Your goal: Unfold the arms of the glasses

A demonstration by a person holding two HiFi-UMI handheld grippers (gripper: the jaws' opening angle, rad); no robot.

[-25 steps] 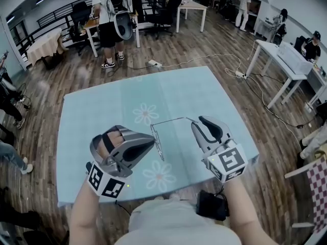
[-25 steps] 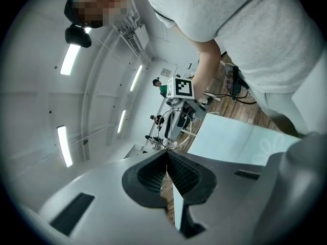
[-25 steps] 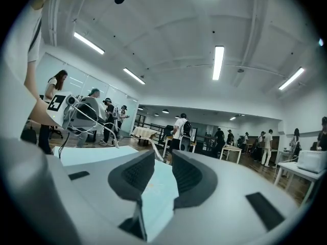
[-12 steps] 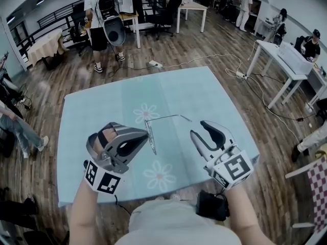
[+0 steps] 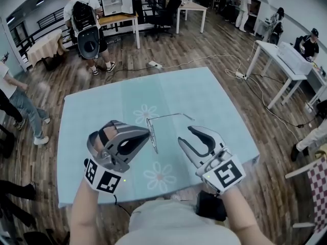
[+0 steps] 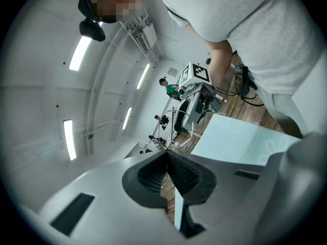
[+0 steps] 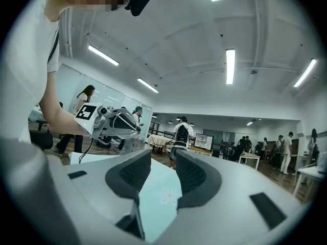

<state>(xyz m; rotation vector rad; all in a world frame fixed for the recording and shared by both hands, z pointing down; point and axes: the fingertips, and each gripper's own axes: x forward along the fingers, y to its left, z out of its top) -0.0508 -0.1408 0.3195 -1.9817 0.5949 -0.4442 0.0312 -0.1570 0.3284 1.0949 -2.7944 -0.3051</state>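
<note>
Pinching thin wire-rimmed glasses by the lens rim, left gripper with ribbed grey fingers pressed together on the wire, one slim arm stretching past the fingertips above the pale blue daisy-print counter, right gripper with curved fingers just opened wide, nothing between them, beside the frame.

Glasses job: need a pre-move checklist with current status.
1. Left tongs shut on the glasses: ok.
2. Right tongs open, jaws have just been opening, nothing between them: ok.
3. One arm unfolded, pointing away from the left tongs: ok.
4. Second arm unfolded: cannot tell, too thin to make out.
5. Table lies under the glasses: ok.
</note>
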